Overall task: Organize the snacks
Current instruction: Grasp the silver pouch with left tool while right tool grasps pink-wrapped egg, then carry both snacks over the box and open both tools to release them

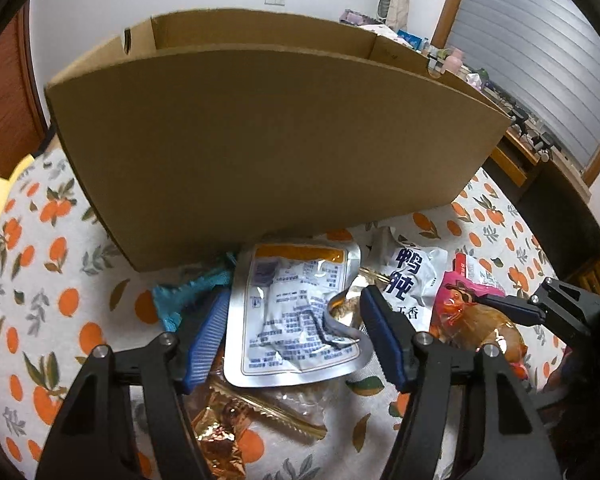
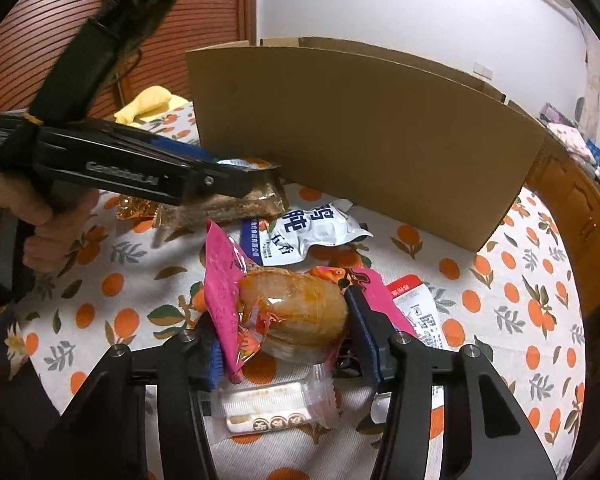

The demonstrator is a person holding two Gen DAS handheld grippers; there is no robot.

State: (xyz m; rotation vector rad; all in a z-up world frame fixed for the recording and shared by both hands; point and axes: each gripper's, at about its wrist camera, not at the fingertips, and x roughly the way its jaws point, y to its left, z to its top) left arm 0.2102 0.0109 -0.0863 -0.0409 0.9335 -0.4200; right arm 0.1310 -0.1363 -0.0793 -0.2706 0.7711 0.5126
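Observation:
A silver pouch with blue print lies in front of the tall cardboard box. My left gripper has its blue pads against both side edges of the pouch, which is crumpled. The right wrist view shows that left gripper from the side, with the pouch edge at its tips. My right gripper is shut on a pink packet holding an orange-brown lump. In the left wrist view the pink packet and right gripper sit at the right.
A white pouch with blue characters lies by the box. A clear wrapped biscuit, a red-and-white packet, a brown packet and a teal wrapper lie on the orange-print cloth. A hand holds the left gripper.

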